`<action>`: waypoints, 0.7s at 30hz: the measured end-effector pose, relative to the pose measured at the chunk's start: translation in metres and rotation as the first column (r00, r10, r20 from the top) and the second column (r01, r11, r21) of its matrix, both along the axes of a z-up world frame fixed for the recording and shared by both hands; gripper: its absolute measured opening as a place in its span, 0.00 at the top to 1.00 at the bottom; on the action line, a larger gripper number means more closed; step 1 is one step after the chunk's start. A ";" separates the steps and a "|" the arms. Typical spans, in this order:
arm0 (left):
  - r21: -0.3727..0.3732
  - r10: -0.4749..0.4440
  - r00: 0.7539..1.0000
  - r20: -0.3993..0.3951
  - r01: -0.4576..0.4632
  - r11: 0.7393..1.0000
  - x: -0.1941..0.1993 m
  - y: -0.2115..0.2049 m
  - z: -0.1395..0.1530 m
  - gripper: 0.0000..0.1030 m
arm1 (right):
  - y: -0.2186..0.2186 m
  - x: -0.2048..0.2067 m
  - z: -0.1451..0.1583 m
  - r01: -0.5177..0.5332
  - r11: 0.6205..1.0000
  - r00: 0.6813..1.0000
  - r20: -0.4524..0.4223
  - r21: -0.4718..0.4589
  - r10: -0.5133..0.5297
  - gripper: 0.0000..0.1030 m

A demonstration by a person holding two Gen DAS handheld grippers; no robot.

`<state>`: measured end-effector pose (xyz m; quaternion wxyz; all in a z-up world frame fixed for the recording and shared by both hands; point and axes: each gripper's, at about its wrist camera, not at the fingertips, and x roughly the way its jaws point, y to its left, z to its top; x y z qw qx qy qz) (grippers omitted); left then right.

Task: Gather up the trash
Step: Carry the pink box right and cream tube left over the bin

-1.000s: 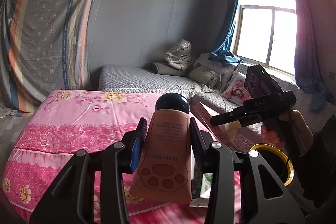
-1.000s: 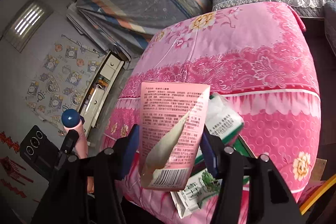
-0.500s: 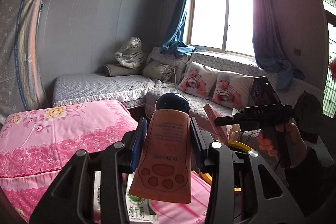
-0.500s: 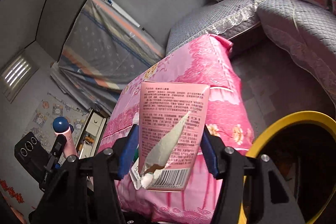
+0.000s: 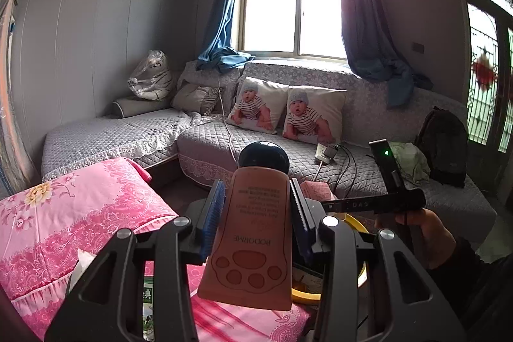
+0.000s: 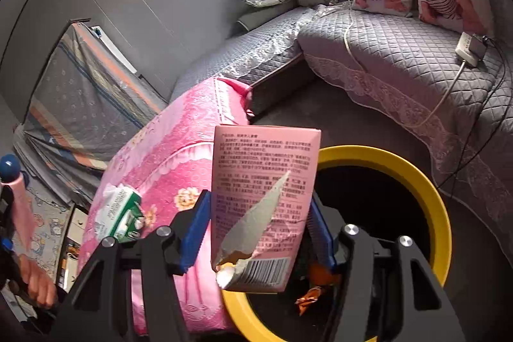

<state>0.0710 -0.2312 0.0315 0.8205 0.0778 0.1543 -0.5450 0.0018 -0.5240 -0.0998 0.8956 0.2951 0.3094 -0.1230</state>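
Note:
My left gripper (image 5: 255, 213) is shut on a pink lotion tube (image 5: 253, 233) with a dark round cap and a paw print, held upright above the pink bed's edge. My right gripper (image 6: 256, 226) is shut on a torn pink cardboard box (image 6: 263, 197) and holds it over the near rim of a yellow-rimmed black trash bin (image 6: 426, 191). The bin's yellow rim also shows in the left wrist view (image 5: 359, 225), behind the tube. A green and white carton (image 6: 120, 213) lies on the pink bed, and it shows in the left wrist view (image 5: 147, 297) too.
A pink floral bed (image 6: 166, 156) stands left of the bin. A grey quilted corner sofa (image 5: 288, 146) with two baby-print pillows (image 5: 285, 114), a power strip and cables lies beyond. Orange wrappers (image 6: 307, 297) lie inside the bin. A black backpack (image 5: 445, 146) sits at the sofa's right end.
Both grippers have swung right, away from the bed toward the sofa and bin. The pink box now hangs over the bin's rim. Both grips are unchanged.

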 end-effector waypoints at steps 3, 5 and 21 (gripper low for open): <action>0.017 -0.025 1.000 0.008 0.025 1.000 -0.005 -0.016 -0.002 0.63 | -0.003 -0.001 -0.019 0.015 1.000 0.999 -0.046 -0.024 -0.016 0.46; 0.027 -0.042 0.999 0.005 0.042 0.999 -0.007 -0.027 -0.005 0.63 | 0.000 0.000 -0.030 0.012 1.000 0.998 -0.069 -0.027 -0.014 0.46; 0.103 -0.087 0.993 -0.081 0.096 0.990 0.003 -0.098 -0.044 0.63 | -0.040 -0.015 -0.067 0.174 0.984 0.982 -0.082 0.038 -0.170 0.25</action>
